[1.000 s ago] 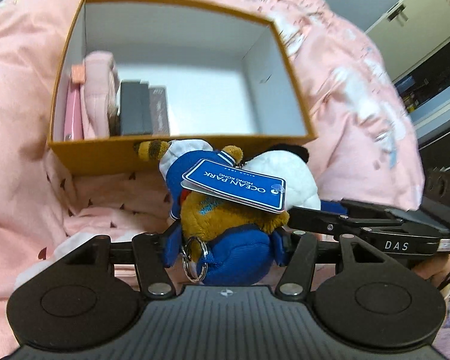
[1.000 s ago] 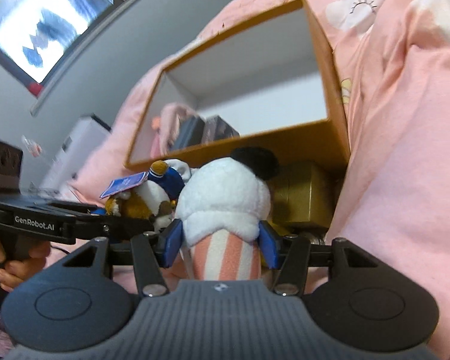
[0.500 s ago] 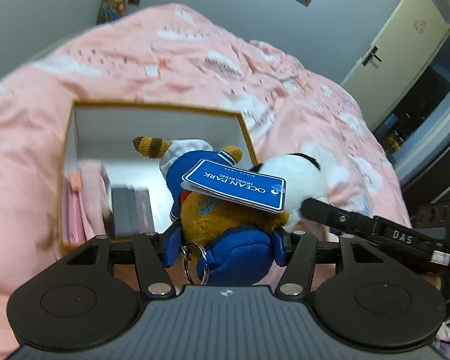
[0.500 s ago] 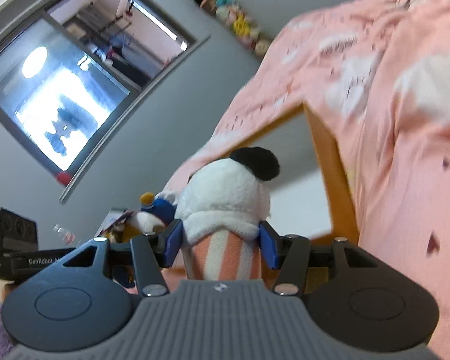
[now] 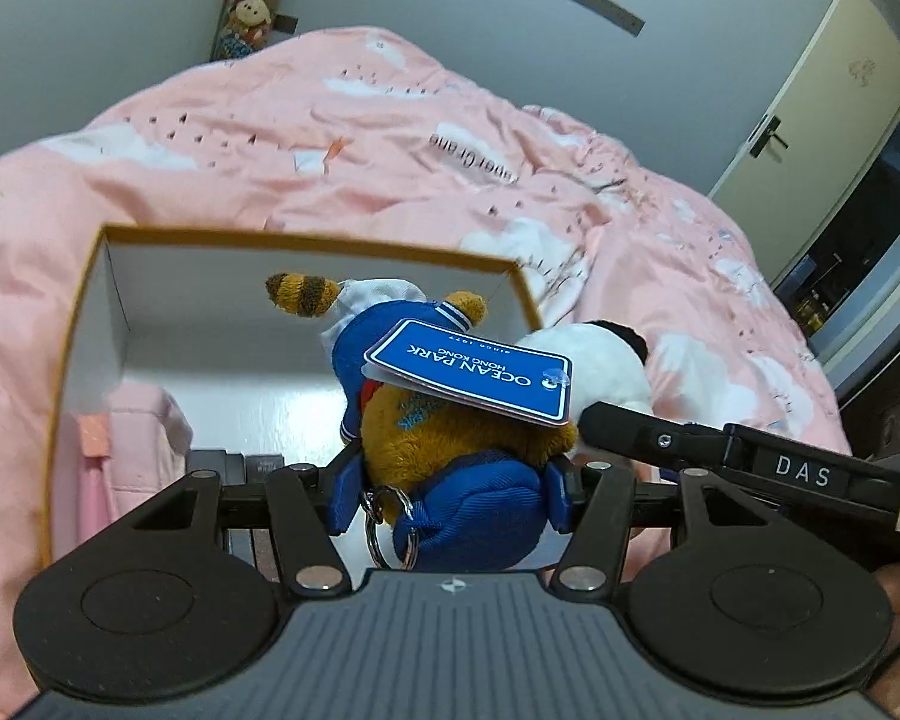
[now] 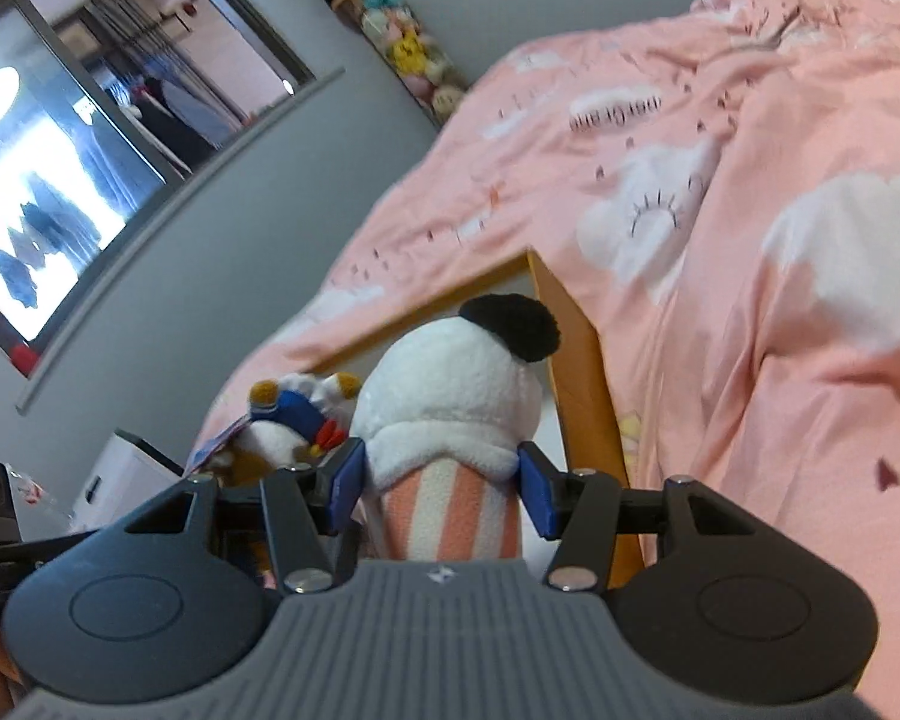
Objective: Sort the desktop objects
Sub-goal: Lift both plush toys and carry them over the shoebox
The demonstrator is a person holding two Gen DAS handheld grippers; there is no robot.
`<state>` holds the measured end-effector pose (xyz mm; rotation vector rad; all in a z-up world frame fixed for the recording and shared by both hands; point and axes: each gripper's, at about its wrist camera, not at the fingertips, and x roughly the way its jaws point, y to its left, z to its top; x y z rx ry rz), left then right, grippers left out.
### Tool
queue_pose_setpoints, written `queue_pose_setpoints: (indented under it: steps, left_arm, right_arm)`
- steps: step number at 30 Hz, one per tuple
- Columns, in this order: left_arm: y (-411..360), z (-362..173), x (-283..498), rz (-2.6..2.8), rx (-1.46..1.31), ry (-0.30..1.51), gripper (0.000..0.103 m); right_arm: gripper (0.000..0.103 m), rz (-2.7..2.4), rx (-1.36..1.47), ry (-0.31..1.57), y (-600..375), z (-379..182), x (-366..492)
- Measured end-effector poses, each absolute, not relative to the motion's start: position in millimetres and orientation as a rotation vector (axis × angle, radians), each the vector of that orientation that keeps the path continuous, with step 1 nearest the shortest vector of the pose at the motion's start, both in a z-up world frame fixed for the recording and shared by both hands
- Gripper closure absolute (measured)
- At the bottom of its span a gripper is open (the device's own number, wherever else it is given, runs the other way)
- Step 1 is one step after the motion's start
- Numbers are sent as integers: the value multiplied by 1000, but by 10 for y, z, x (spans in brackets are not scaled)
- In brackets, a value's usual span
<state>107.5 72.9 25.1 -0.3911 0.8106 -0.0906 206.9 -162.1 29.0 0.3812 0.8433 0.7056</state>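
Note:
My left gripper [image 5: 450, 495] is shut on a brown plush keychain toy in blue clothes [image 5: 450, 438] with a blue Ocean Park tag; it hangs over the open gold-edged box [image 5: 306, 243]. My right gripper [image 6: 441, 495] is shut on a white plush with a black ear and pink-striped body [image 6: 450, 396], held just right of the other toy, near the box's right wall [image 6: 576, 384]. The white plush [image 5: 594, 366] and the right gripper's arm also show in the left wrist view. The brown toy [image 6: 297, 420] appears left in the right wrist view.
Inside the box, a pink pouch [image 5: 138, 438] and dark small boxes [image 5: 234, 462] stand at its left side. The box rests on a bed with a pink cloud-print quilt [image 5: 390, 138]. A door [image 5: 810, 120] is at right, a window [image 6: 60, 180] at left.
Both grippers rose and tilted up with their toys. The box dropped lower in both views and the toys now hang above it rather than in front of its near wall.

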Motion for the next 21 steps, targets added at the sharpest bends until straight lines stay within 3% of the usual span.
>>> queue_pose_setpoints:
  steps: [11,21]
  left_arm:
    - [780,-192,1136,-111,-455,899,37]
    - [817,-251,1182,-134,-510,910,37]
  right_arm:
    - [47,591,162,833,-1304,65,1973]
    - [44,604,199,867,-1349,5,2078]
